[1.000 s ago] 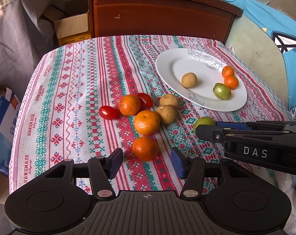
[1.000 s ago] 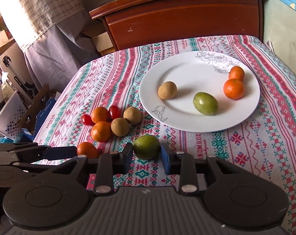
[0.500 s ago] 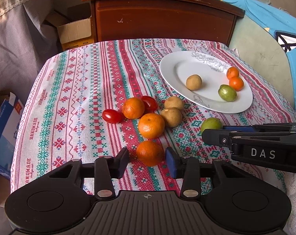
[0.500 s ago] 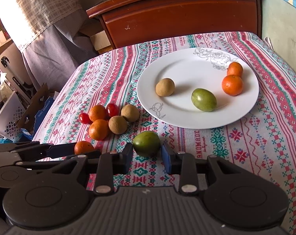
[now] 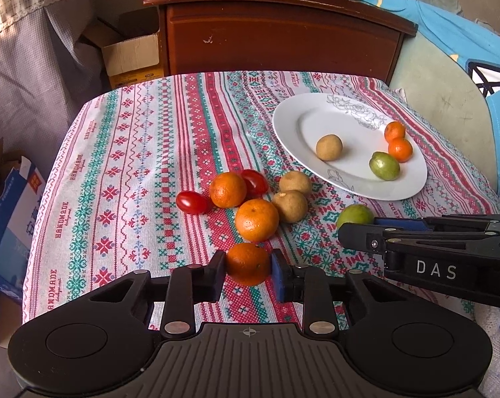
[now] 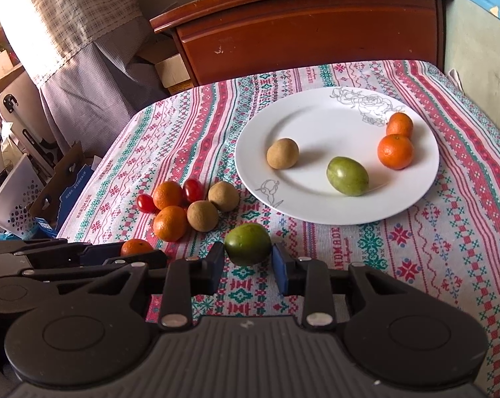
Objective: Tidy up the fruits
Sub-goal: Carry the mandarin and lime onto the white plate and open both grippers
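Observation:
My left gripper (image 5: 248,265) is shut on an orange mandarin (image 5: 248,263) at the near edge of the fruit pile. My right gripper (image 6: 248,253) is shut on a green fruit (image 6: 248,243), which also shows in the left wrist view (image 5: 354,214). The white plate (image 6: 316,112) holds a brown fruit (image 6: 282,153), a green fruit (image 6: 347,175) and two mandarins (image 6: 395,151). On the cloth lie two mandarins (image 5: 256,220), two brown fruits (image 5: 289,205) and two cherry tomatoes (image 5: 192,202).
The table wears a striped patterned cloth (image 5: 134,152). A wooden cabinet (image 5: 276,33) stands behind it, with cardboard boxes (image 5: 130,56) at the left. A blue box (image 5: 8,212) sits beside the table's left edge.
My left gripper moved forward and closed its jaws on the nearest mandarin. My right gripper's jaws tightened on the green fruit. Both views drew back slightly from the plate.

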The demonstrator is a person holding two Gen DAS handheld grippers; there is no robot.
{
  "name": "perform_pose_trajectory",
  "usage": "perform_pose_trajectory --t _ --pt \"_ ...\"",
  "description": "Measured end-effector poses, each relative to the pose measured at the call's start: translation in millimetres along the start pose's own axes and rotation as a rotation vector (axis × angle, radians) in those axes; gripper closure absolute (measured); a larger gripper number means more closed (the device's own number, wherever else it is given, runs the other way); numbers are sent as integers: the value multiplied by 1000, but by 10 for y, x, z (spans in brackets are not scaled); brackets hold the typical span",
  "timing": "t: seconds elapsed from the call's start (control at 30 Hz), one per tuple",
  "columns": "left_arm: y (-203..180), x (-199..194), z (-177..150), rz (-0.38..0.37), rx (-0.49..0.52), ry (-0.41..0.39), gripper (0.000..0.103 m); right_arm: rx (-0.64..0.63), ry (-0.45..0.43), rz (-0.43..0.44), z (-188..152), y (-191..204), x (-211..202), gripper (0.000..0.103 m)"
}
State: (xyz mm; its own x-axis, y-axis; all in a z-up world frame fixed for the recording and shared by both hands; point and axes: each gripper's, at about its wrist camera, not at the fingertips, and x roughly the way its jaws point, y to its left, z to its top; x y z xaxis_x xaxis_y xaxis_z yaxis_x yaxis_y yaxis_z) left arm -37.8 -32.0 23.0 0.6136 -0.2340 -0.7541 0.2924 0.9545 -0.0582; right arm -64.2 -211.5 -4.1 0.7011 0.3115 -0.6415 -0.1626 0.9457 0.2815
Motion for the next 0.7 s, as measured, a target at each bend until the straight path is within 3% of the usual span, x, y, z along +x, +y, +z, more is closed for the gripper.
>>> perform_pose_trajectory --t 0.1,0.17,0.33,0.57,0.7 --pt "-11 -50 78 -4 -11 -19 77 -10 -33 -26 73 6 -58 73" --pt "-31 -75 152 -11 -20 -38 77 -10 -52 -42 138 -14 -95 80" --pt "-88 -70 373 -23 -32 -85 77 3 -97 -58 298 -148 -171 80" --pt "-28 -59 483 -11 -66 -103 77 74 -69 -33 224 -320 -181 76" --pt "69 -55 496 14 -98 -97 77 119 -33 26 158 -313 -142 76"
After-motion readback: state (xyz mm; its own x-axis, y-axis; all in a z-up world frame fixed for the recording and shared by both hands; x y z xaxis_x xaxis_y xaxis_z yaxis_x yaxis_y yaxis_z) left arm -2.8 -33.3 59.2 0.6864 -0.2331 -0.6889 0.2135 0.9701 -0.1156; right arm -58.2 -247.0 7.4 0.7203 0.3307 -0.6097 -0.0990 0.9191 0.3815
